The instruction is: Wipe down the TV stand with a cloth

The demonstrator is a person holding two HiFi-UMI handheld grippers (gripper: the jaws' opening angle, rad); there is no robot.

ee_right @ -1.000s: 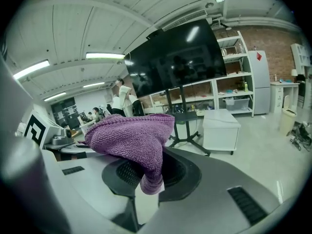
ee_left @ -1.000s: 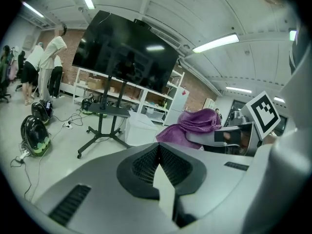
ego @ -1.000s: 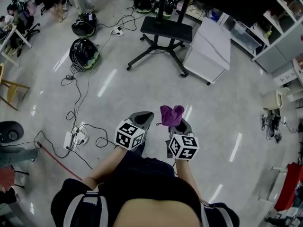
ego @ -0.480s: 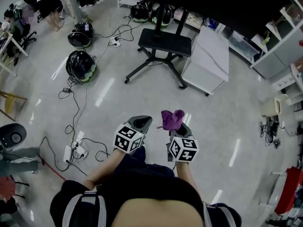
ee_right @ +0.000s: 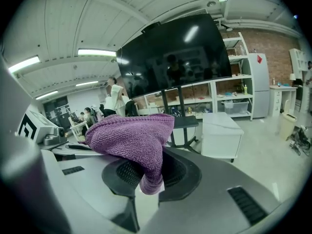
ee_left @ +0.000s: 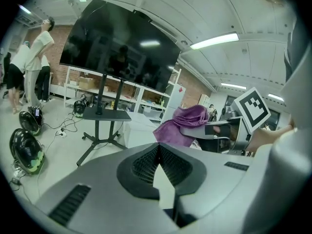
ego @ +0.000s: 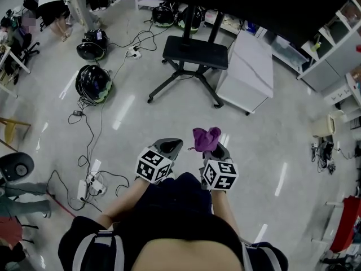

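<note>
TV stand (ego: 195, 52) slightly nearer; right tool (ego: 214, 149) pinches soft limp cloth (ego: 205, 137) by a fold, left tool (ego: 171, 145) closed, empty

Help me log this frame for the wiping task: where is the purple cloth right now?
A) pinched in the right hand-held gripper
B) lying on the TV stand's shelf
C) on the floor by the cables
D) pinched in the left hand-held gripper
A: the purple cloth is pinched between the jaws of the right hand-held gripper, while the left hand-held gripper is shut on nothing.
</note>
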